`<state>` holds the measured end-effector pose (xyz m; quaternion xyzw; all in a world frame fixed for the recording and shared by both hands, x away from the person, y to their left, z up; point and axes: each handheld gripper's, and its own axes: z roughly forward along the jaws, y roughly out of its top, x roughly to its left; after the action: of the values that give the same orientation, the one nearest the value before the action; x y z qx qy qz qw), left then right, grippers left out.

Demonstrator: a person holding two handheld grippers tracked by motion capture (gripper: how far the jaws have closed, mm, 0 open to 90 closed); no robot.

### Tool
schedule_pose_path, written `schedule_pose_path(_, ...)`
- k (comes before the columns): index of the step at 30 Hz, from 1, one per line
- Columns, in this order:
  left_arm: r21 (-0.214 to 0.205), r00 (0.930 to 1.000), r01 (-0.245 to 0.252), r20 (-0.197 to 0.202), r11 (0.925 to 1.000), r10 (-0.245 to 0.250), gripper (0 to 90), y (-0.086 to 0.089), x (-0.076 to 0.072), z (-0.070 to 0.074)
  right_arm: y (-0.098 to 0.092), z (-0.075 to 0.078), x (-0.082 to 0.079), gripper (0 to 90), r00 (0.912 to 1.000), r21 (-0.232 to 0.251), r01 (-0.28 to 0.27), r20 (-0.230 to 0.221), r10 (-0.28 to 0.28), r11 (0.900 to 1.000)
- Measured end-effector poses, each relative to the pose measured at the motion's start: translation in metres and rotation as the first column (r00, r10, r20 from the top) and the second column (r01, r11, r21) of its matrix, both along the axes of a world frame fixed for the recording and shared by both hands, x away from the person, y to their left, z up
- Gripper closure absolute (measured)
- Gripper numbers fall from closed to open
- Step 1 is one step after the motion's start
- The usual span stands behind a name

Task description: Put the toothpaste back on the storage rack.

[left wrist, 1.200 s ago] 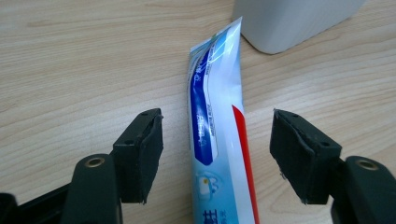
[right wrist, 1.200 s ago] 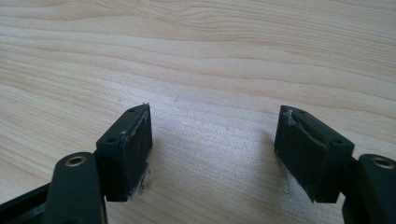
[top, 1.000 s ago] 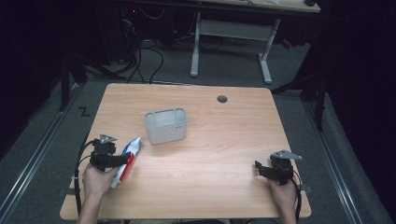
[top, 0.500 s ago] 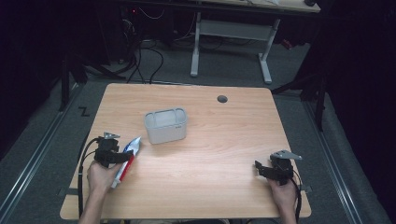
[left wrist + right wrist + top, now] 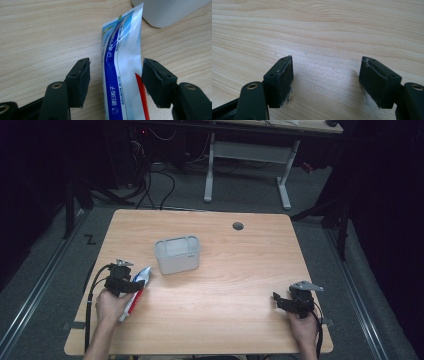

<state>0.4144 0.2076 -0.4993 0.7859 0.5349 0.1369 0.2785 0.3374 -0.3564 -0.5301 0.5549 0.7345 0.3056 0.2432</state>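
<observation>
- Wooden table [image 5: 240, 285], light woodgrain top, round cable hole [image 5: 238, 226] at about 1 o'clock.
- Grey rectangular container [image 5: 177, 254], upright, toward 11 o'clock of centre.
- Toothpaste tube [image 5: 137, 289], lying flat at 8 o'clock, its crimped end near the container.

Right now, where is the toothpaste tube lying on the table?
In the high view the toothpaste tube lies flat at the table's front left, its flat end near the grey container. It runs between the open jaws of the left gripper.
</observation>
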Motion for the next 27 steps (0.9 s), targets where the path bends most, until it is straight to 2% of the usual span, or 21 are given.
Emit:
schedule_pose_path(3, -0.005, 0.9999, 0.01, 0.004, 0.9999, -0.01, 44.1, -0.001, 0.0, -0.001, 0.0, 0.0, 0.0, 27.6, 1.0, 0.001, -0.002, 0.0, 0.002, 1.0)
schedule_pose_path(7, -0.007, 0.9998, 0.015, -0.01, 0.9999, -0.015, 45.5, -0.003, 0.001, -0.002, 0.0, 0.0, 0.0, 27.6, 1.0, 0.001, -0.003, 0.0, 0.003, 1.0)
schedule_pose_path(9, 0.018, 0.9994, 0.012, -0.034, 0.9998, -0.012, 45.5, -0.004, 0.004, -0.007, 0.0, 0.0, 0.0, 27.6, 1.0, 0.001, -0.004, 0.0, 0.004, 1.0)
schedule_pose_path(16, 0.026, 0.9987, 0.001, -0.05, 0.9997, 0.001, 46.9, -0.007, 0.004, -0.007, 0.0, 0.0, 0.0, 27.6, 1.0, 0.0, -0.003, 0.0, 0.003, 1.0)
schedule_pose_path(20, 0.009, 0.9961, -0.014, -0.086, 0.9999, 0.015, 49.2, -0.007, 0.007, -0.008, 0.0, 0.0, 0.0, 27.6, 1.0, 0.001, -0.003, 0.0, 0.003, 1.0)
schedule_pose_path(23, 0.002, 0.9948, -0.026, -0.098, 0.9997, 0.026, 49.8, -0.007, 0.007, -0.008, 0.0, 0.0, 0.0, 27.6, 1.0, 0.002, -0.001, -0.001, 0.001, 1.0)
schedule_pose_path(27, 0.03, 0.9949, -0.023, -0.097, 0.9993, 0.026, 51.0, -0.011, 0.006, -0.007, 0.0, 0.0, 0.0, 27.6, 1.0, 0.001, -0.002, 0.0, 0.002, 1.0)
